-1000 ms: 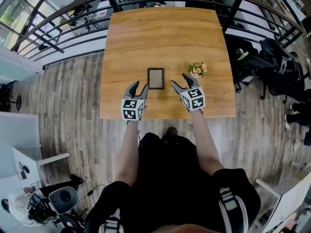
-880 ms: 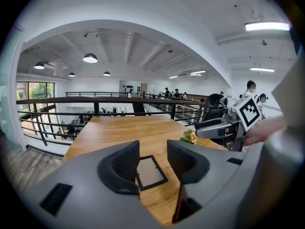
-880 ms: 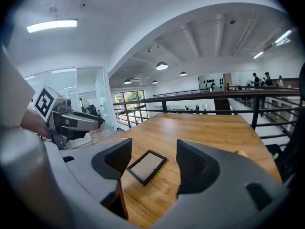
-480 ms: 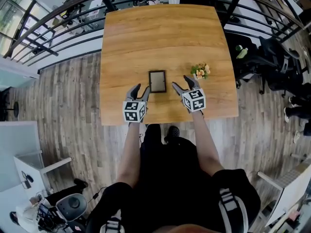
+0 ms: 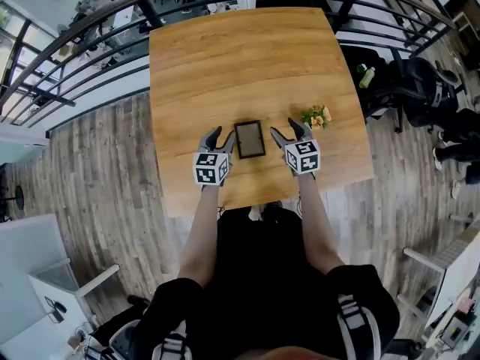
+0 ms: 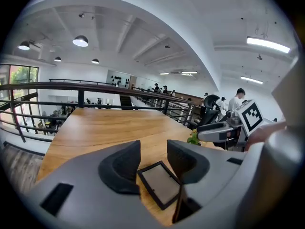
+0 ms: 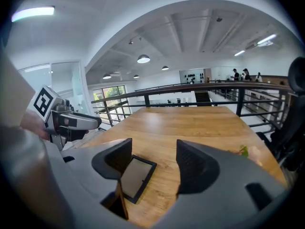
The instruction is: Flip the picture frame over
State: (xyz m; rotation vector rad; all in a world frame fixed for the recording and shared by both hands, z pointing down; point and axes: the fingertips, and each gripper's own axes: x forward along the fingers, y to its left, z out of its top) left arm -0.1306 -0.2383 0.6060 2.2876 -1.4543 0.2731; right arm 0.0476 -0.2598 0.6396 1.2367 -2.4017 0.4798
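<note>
The left hand-held gripper (image 5: 220,135) and the right hand-held gripper (image 5: 286,130) both hold their jaws wide apart and grip nothing. Each sits just beside a long edge of the picture frame (image 5: 249,139), which lies flat between them on the desk (image 5: 240,58), near its front edge. A small bunch of flowers (image 5: 317,117) stands just right of the right hand-held gripper, apart from the frame. Only the gripper views show the frame's grey panel up close, while the head view alone shows the black chairs (image 5: 420,88) beside the desk.
</note>
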